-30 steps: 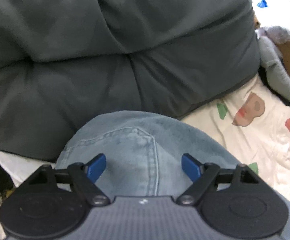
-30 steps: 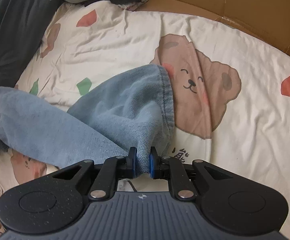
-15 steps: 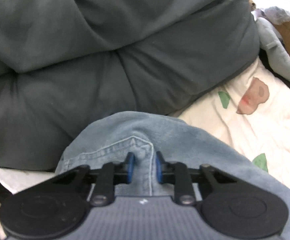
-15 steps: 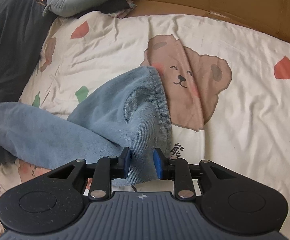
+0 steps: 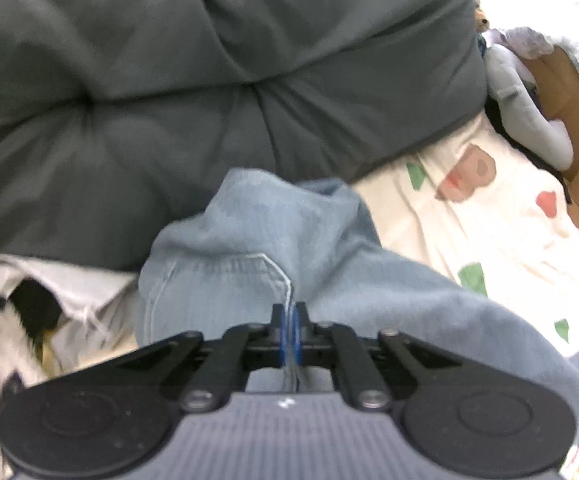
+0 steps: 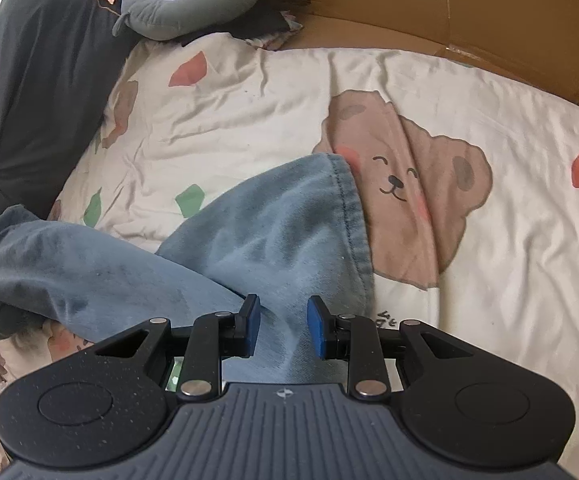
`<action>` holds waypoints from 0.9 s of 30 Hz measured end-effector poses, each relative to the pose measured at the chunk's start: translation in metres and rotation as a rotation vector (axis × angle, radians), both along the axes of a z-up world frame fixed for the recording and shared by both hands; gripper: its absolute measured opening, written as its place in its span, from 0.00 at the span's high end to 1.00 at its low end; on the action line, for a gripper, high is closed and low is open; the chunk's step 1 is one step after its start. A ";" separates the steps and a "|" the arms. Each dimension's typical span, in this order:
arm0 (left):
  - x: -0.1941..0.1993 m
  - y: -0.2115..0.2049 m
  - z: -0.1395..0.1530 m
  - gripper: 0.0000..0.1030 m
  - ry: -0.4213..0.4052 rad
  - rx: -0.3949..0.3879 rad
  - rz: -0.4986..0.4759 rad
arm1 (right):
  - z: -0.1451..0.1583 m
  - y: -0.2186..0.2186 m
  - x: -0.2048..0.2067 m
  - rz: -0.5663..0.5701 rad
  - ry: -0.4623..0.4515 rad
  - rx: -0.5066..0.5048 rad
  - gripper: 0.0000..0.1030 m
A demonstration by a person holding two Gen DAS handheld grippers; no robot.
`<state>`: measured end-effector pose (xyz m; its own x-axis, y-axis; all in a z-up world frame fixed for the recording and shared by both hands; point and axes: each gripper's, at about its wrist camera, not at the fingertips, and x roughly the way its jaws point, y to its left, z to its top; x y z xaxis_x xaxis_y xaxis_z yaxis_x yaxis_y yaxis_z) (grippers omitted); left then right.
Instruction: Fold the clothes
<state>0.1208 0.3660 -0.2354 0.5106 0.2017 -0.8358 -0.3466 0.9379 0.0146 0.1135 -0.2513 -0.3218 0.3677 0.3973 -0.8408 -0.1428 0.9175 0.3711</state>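
Jeans (image 5: 257,264) on bed: left gripper (image 5: 288,334) now clamped on pocket seam, lifting it; a second ago its jaws were wide. Right gripper (image 6: 283,326) is opening, leg denim loose between pads, previously pinched. Leg runs from bottom centre toward hem (image 6: 349,196), upper centre, over bear-print sheet (image 6: 489,280).
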 end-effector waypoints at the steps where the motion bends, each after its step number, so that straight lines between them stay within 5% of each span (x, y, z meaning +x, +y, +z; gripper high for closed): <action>1: -0.007 -0.002 0.002 0.98 0.008 -0.003 -0.003 | 0.000 0.000 0.001 -0.001 -0.001 0.004 0.68; 3: -0.018 -0.005 0.003 0.98 0.025 -0.009 -0.008 | -0.001 0.002 0.003 0.001 -0.010 0.010 0.61; 11: -0.038 -0.009 -0.004 1.00 0.042 -0.029 -0.011 | -0.009 0.012 0.021 0.015 -0.027 0.005 0.58; 18: -0.058 -0.015 -0.007 1.00 0.086 -0.059 -0.019 | -0.013 0.020 0.054 -0.010 -0.075 -0.031 0.30; 27: -0.086 -0.011 -0.033 1.00 0.149 -0.166 0.005 | -0.036 0.021 0.053 0.002 -0.020 -0.106 0.27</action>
